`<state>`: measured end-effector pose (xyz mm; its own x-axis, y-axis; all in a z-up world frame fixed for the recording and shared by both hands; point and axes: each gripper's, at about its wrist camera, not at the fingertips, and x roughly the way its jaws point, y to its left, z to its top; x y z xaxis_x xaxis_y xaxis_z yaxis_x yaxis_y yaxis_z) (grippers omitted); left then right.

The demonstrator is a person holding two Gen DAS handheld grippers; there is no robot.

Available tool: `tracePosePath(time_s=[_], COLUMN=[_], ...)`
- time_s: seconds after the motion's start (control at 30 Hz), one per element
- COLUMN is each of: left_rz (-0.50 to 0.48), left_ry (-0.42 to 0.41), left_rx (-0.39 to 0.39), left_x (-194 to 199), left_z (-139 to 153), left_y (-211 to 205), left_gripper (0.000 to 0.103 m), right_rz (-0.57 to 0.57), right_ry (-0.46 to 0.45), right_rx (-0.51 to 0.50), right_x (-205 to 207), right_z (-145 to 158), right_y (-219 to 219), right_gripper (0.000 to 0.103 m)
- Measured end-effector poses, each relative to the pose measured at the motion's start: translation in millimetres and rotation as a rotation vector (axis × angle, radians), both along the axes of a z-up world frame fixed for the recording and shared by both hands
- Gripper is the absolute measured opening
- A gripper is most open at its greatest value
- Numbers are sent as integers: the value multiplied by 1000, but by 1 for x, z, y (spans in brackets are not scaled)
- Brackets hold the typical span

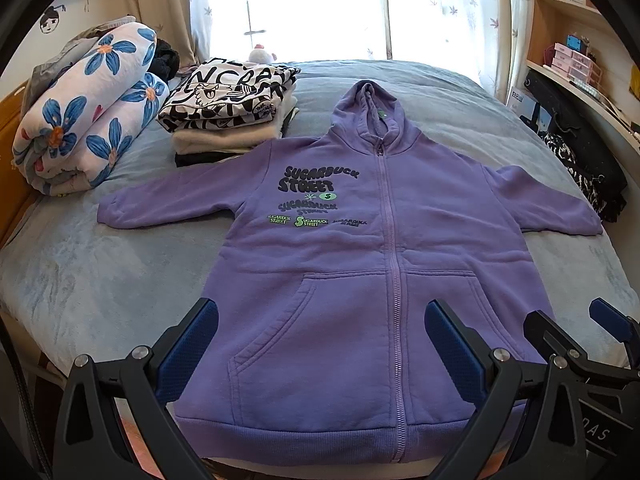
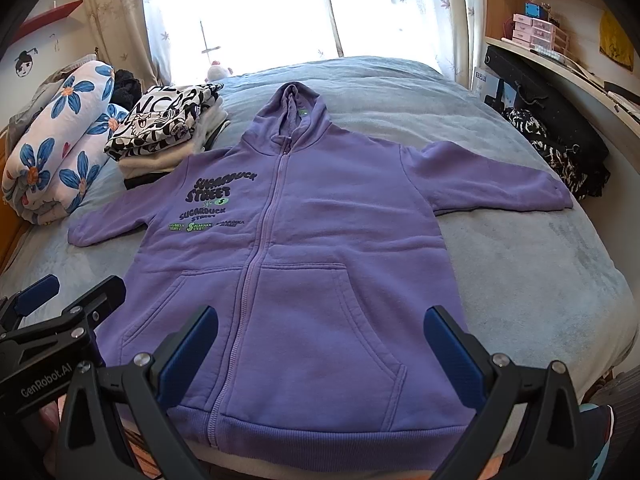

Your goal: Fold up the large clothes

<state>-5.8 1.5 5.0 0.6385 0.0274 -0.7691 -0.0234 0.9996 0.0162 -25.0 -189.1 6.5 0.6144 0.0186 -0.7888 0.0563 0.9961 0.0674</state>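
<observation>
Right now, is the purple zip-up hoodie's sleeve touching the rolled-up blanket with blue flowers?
Apart. In the left wrist view, grey bed cover shows between the purple hoodie's sleeve and the flowered blanket.

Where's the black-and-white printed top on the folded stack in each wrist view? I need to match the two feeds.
Left wrist view: the black-and-white printed top sits upper left of centre, on the folded stack, beside the hoodie's sleeve.
Right wrist view: it sits further left, upper left, on the same stack.
Shared landmark: the purple hoodie, laid flat with its hood pointing at the window.
</observation>
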Motion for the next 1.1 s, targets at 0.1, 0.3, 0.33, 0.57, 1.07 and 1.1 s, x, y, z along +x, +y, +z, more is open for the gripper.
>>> tracePosePath(time_s=[0.1,0.3,0.33,0.57,1.07,1.1], left_rz=[-1,-1,-1,0,0,1], left_ry=[0,0,1,-1,0,0], left_rx=[0,0,0,2,1,1], left_x=[0,0,-1,-2,-3,-3], left_z=[0,0,0,1,1,1], left_y=[0,1,1,3,3,3], left_gripper=[102,102,102,102,102,102], right_rz=[0,0,0,0,0,0], right_ry=[-1,-2,-3,-4,-6,-6], right_rx=[1,-2,-1,-2,-3,-4], right_x=[0,1,1,1,1,1], right_z=[0,0,0,-1,-1,-2], right_y=[0,1,1,2,3,3], right_gripper=[103,103,103,103,103,103])
